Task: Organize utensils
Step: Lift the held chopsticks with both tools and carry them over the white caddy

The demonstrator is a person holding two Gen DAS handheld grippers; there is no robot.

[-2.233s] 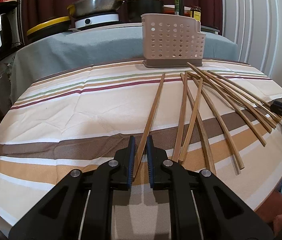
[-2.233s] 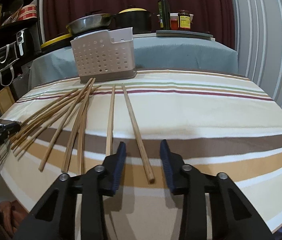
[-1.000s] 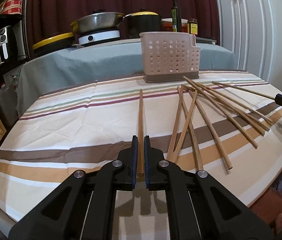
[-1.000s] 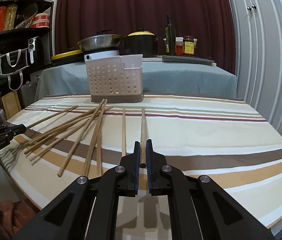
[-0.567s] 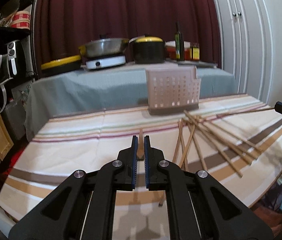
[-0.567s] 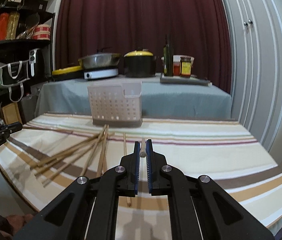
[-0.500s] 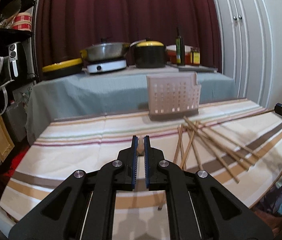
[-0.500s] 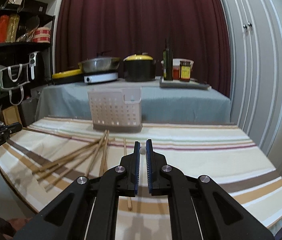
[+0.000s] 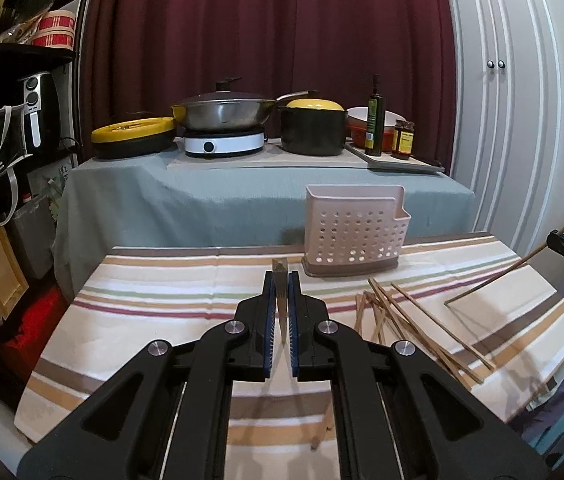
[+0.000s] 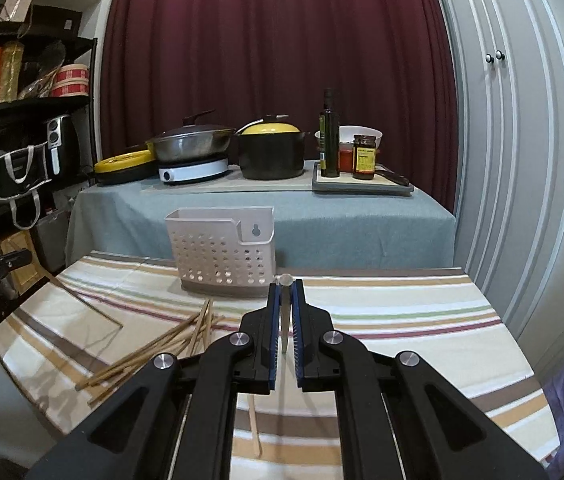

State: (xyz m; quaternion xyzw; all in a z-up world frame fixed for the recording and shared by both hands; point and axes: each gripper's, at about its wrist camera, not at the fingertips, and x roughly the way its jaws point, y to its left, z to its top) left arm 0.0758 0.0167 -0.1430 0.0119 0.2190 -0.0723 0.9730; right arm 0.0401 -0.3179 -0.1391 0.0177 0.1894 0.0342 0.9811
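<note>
L gripper (image 9: 282, 292) is clamped on one chopstick (image 9: 281, 280), end-on to its cam, raised over the striped tablecloth (image 9: 162, 320). R gripper (image 10: 286, 300) is pinched tight on another chopstick (image 10: 285, 280), also held off the cloth. Perforated utensil caddy (image 9: 356, 236) stands upright at 1 o'clock from L cam, 11 o'clock from R. Loose chopstick pile (image 9: 410, 324) lies on the cloth at 3 o'clock of L gripper, just in front of the caddy.

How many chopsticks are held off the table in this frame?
2: one chopstick clamped in the left tool, a second chopstick clamped in the right tool. The remaining chopsticks lie loosely piled on the table.
</note>
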